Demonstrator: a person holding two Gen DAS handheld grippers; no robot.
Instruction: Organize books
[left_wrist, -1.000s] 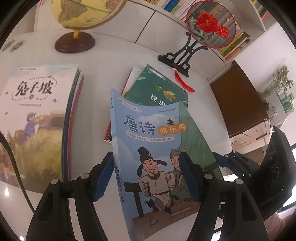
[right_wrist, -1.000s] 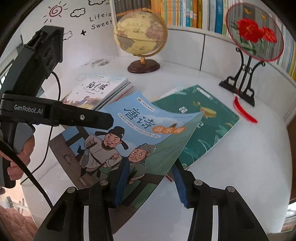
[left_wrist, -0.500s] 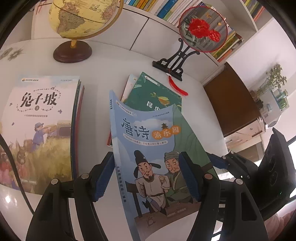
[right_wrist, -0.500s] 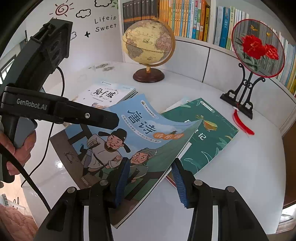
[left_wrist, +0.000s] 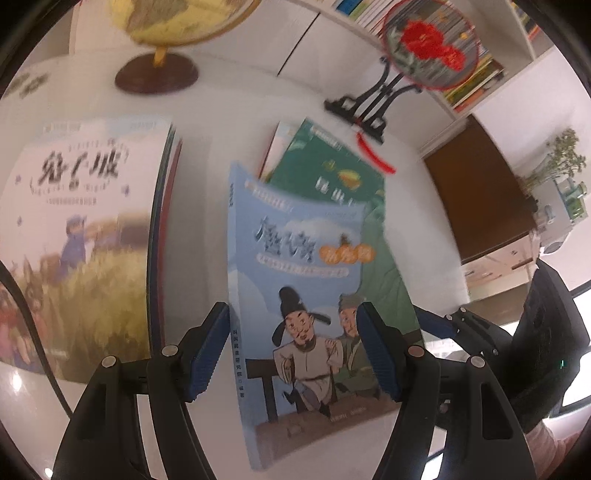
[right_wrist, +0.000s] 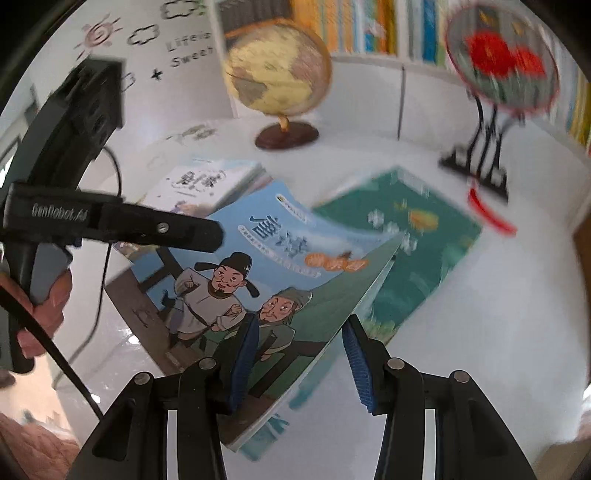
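The thin pale-blue paperback with two cartoon men in robes (left_wrist: 295, 258) sat lifted and bowed above the white tabletop (left_wrist: 240, 99), its far corner curling up and its near edge hanging out over the front of the table.

The left gripper (left_wrist: 291, 310) had its blue-padded jaws partly spread. One pad stood just beside the spine edge and the other lay across the cover. Whether they pressed on the book could not be told. Seen from the right wrist, one black finger of that gripper crossed the book's upper left corner.

The right gripper (right_wrist: 301, 325) was likewise partly spread. The book's long free edge ran slantwise between its pads, with one pad in front of the cover. Real contact could not be made out there either.

Under the blue book's far end lay a dark green paperback with leaf patterns (left_wrist: 332, 177), flat on another thin book. To the left stood a squared stack of books topped by a white cover showing a wheat field (left_wrist: 81, 206), its fore-edges near the blue book's spine, with a strip of bare table between them.

A yellow globe on a round brown base (left_wrist: 157, 74) stood at the back. A round red-flowered fan on a black stand (left_wrist: 428, 44) stood at the back right, its red tassel (left_wrist: 376, 158) trailing beside the green book's corner.

The widest open surface lay on the right, up to the table's curved rim.
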